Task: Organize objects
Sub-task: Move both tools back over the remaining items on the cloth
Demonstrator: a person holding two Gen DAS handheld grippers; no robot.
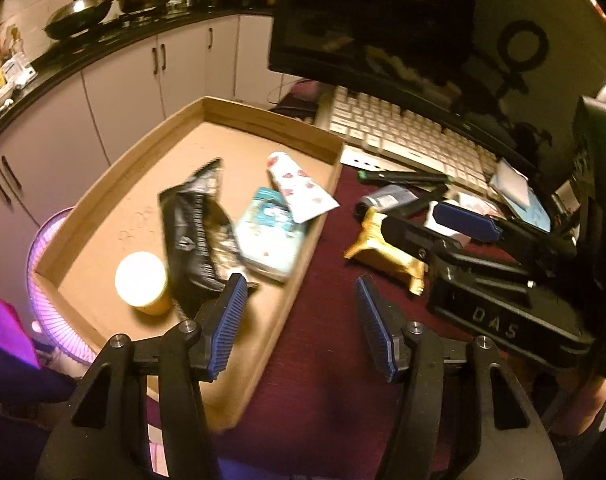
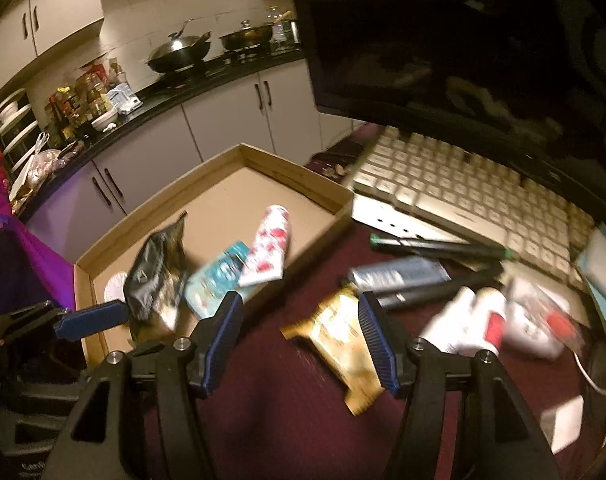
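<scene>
2 hand-held grippers, left (image 1: 301, 316) and right (image 2: 299, 340), hang spread and empty over the maroon tabletop (image 1: 327, 360). 4 items lie inside the cardboard tray (image 1: 323, 220); a gold packet (image 2: 339, 340) lies just beyond its rim, bare cloth between.

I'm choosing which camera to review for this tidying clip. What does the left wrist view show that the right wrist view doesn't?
Only the left wrist view shows the yellow cup standing in the cardboard tray, a pink fan below the tray, and the right claw from the side.

Only the right wrist view shows the white bottle with a red band clearly.

Both show the tray's black pouch, teal packet, white-and-red tube, the gold packet on the maroon cloth, and the keyboard.
</scene>
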